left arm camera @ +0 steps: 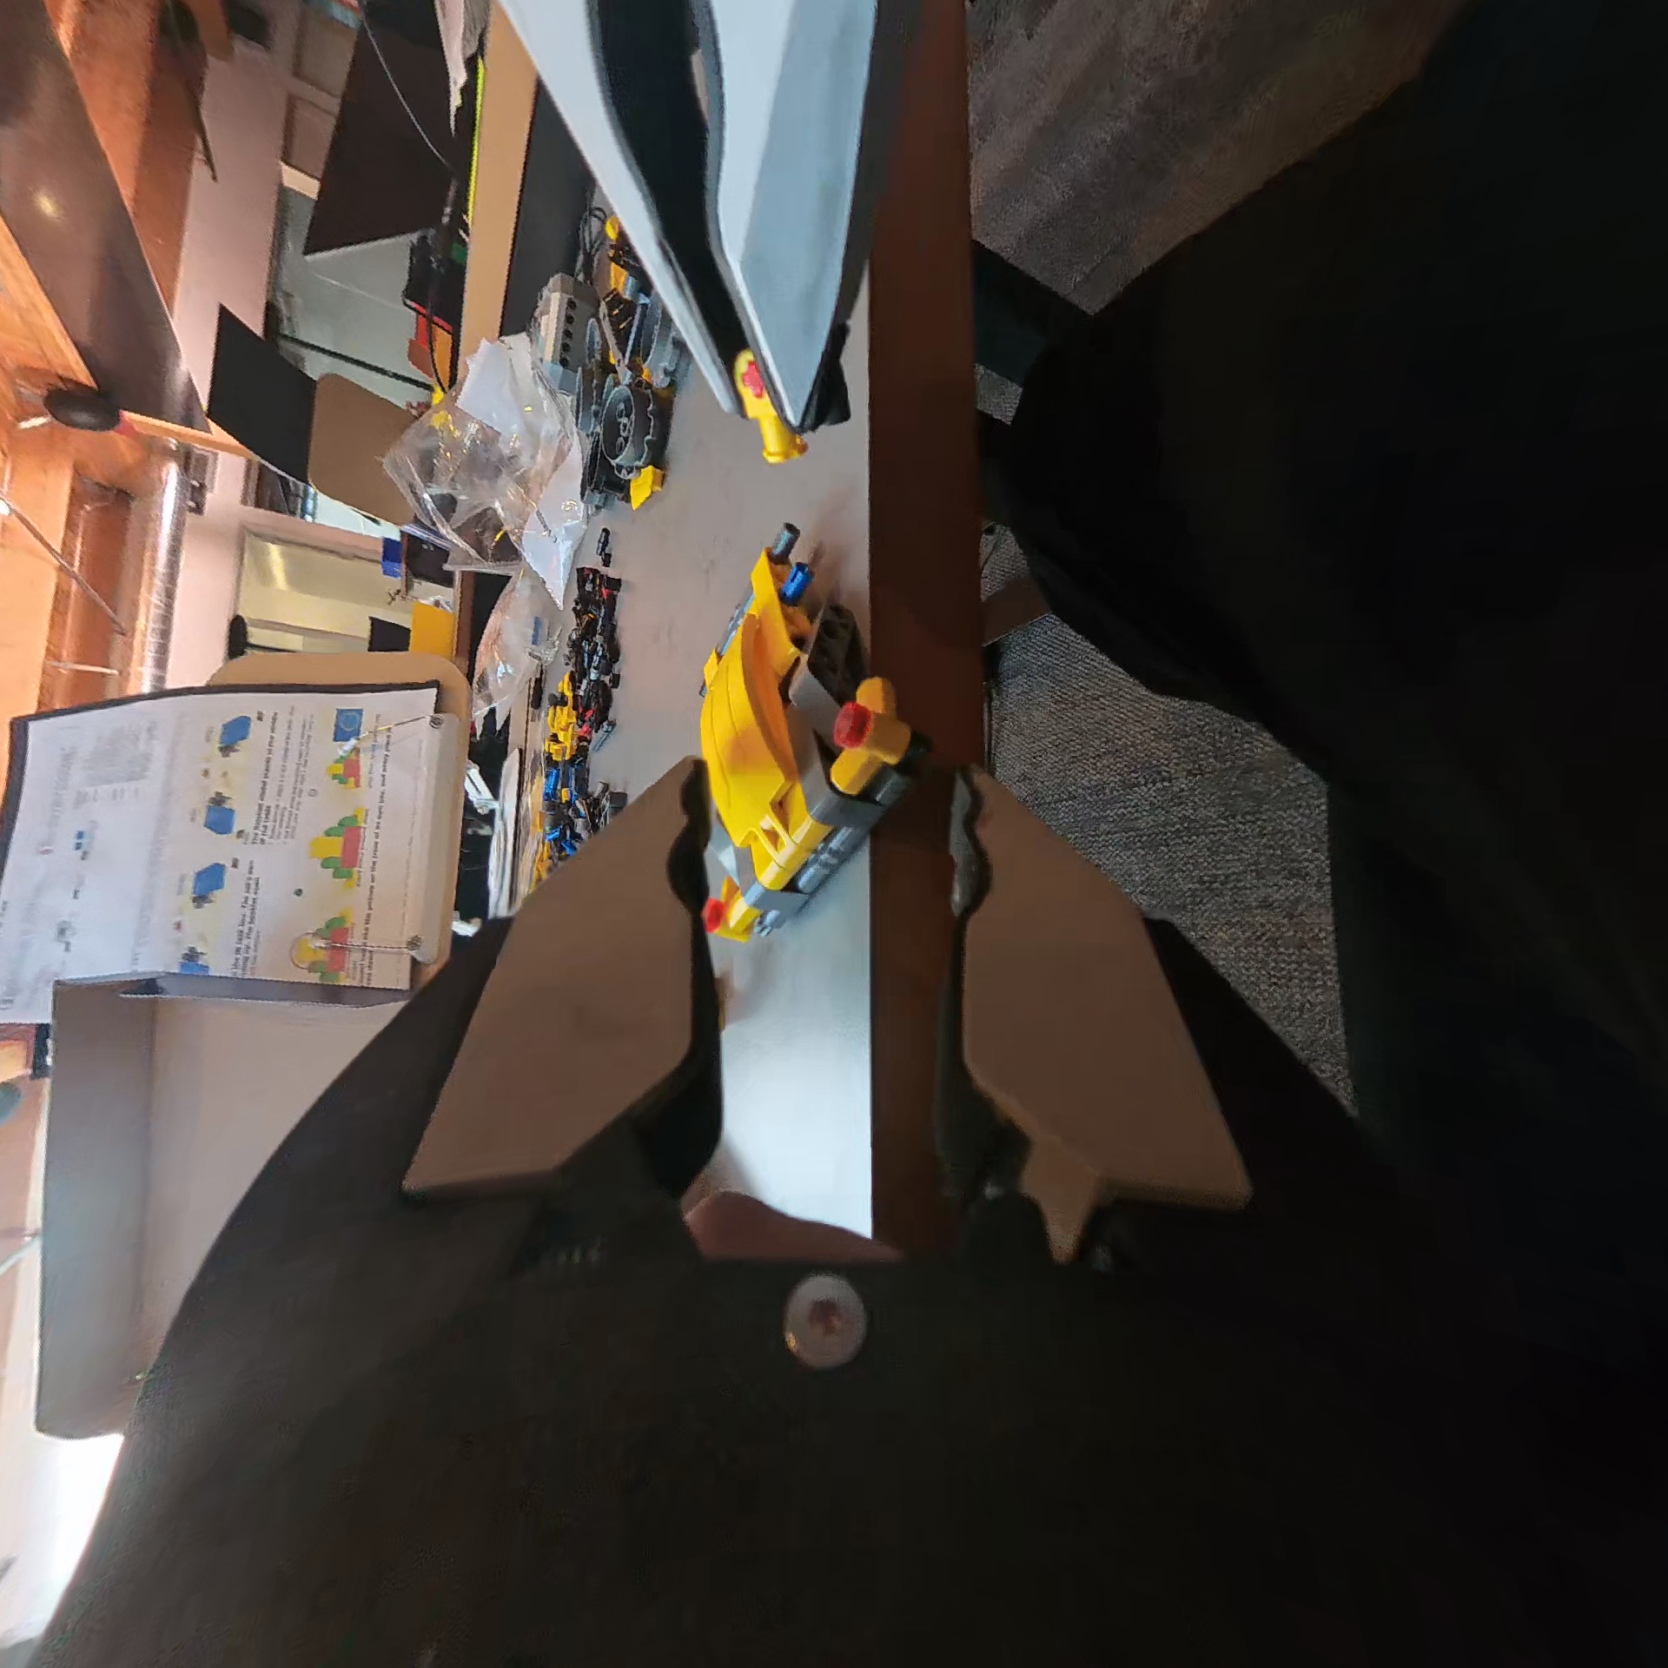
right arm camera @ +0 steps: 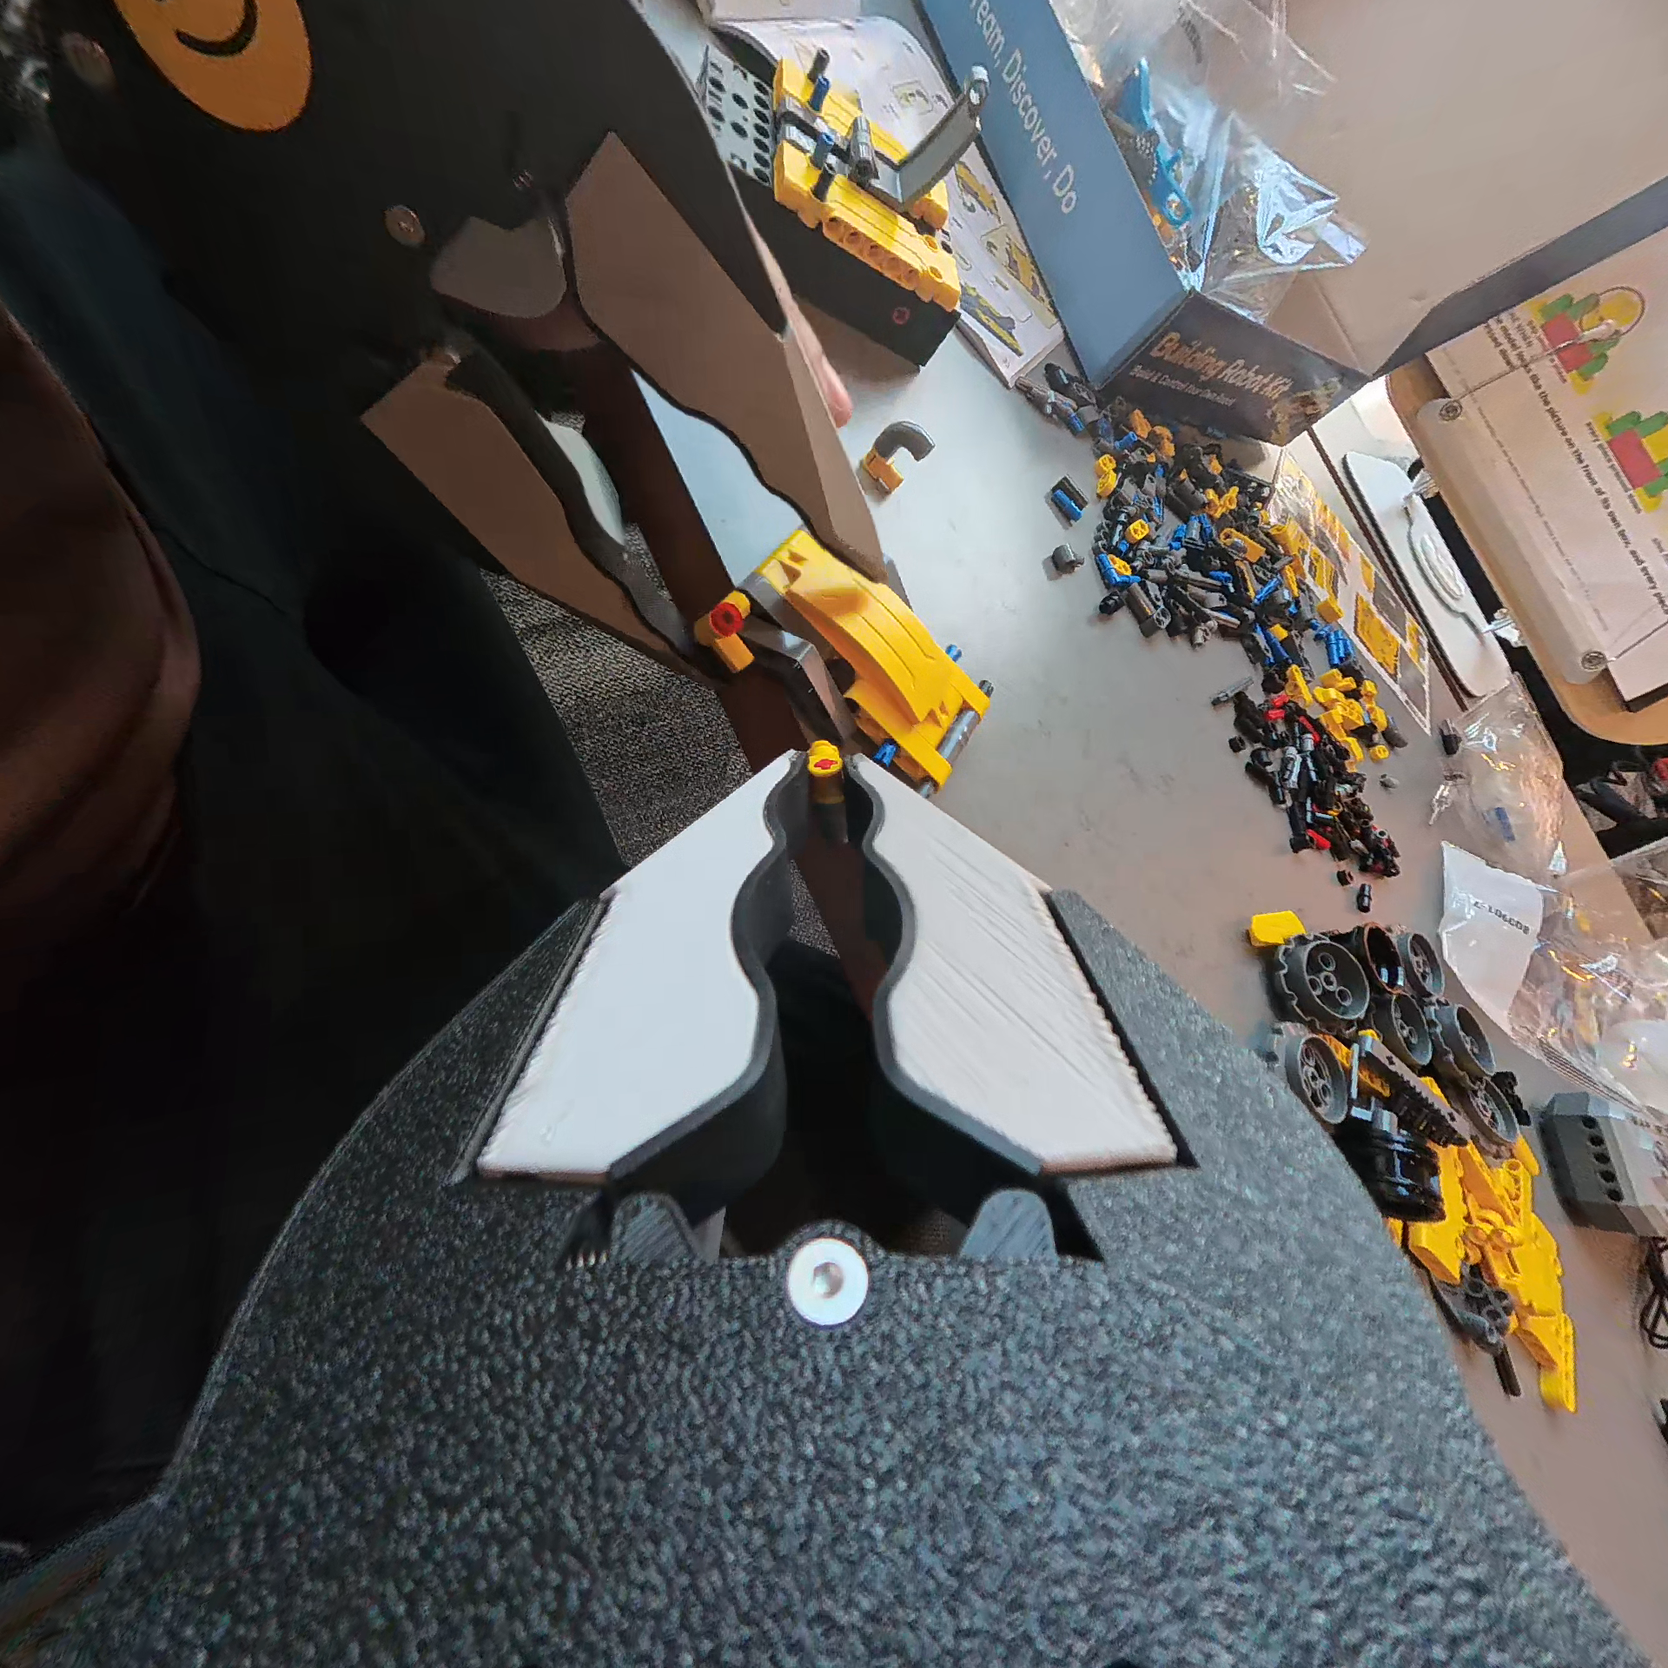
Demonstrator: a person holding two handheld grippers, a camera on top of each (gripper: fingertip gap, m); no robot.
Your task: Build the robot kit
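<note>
A yellow and grey brick assembly (left arm camera: 776, 767) with red pins sits at the edge of the white table (left arm camera: 794, 1083), between my left gripper's (left arm camera: 830, 803) brown fingers. The jaws close around it, one finger over the table and one past the brown edge. It also shows in the right wrist view (right arm camera: 894, 668), with the left gripper (right arm camera: 781, 605) on it. My right gripper (right arm camera: 823, 763) is shut on a small yellow connector with a red pin (right arm camera: 823, 767), held just short of the assembly. In the left wrist view the right gripper (left arm camera: 776, 415) holds that connector (left arm camera: 767, 415) farther along the table.
A pile of small loose parts (right arm camera: 1218, 578) lies mid-table. Grey wheels on a second yellow build (right arm camera: 1381, 1011), a blue box (right arm camera: 1128, 180), plastic bags (left arm camera: 487, 469) and an instruction sheet (left arm camera: 226, 830) lie beyond. Another yellow and black build (right arm camera: 866, 217) lies behind the left gripper. Carpet (left arm camera: 1173, 812) lies below the table edge. My right fingertips sit around 7 cm from my left ones.
</note>
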